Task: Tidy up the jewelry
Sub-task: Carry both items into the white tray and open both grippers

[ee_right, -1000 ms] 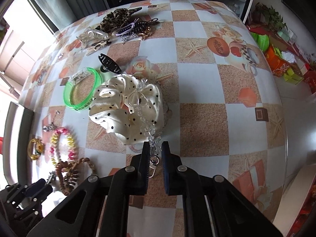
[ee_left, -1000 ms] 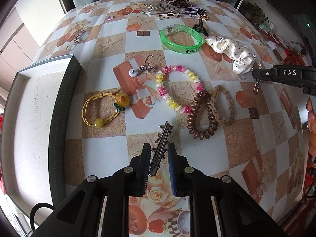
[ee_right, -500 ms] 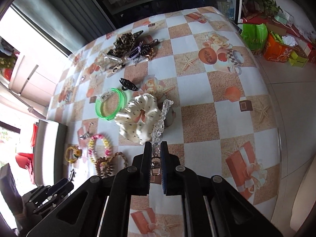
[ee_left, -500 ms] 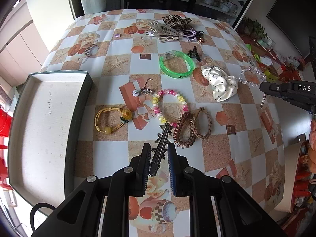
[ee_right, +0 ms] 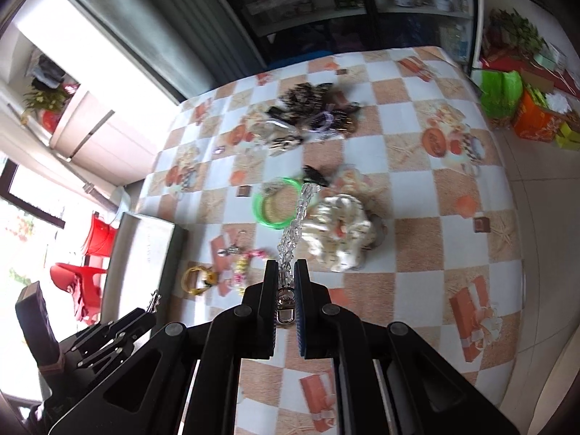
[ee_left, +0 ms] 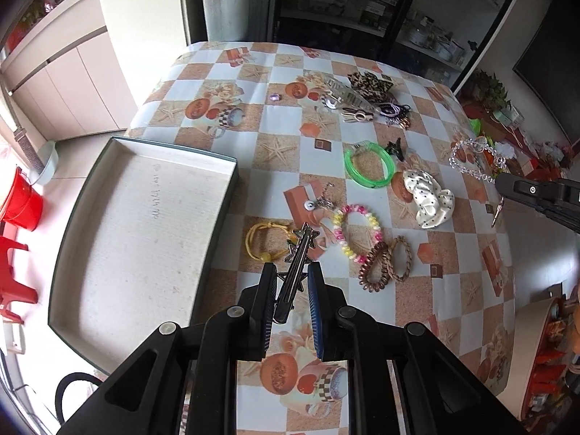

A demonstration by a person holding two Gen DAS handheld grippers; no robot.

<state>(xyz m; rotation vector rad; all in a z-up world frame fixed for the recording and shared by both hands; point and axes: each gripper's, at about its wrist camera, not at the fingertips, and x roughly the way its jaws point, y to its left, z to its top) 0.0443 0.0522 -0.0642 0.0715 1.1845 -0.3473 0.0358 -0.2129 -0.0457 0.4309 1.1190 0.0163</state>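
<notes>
Both pieces lifted, tray next
My left gripper (ee_left: 291,286) clamps the clip (ee_left: 295,275); right gripper (ee_right: 286,282) clamps the chain (ee_right: 295,224); tray (ee_left: 217,166) lies left, nearer my left

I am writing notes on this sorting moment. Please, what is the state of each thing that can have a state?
Left gripper: shut on star hair clip, lifted.
Right gripper: shut on clear bead bracelet, lifted.
Tray: empty, on the table's edge.
Green bangle: flat on the table.
Dotted scrunchie: lying on the table.
</notes>
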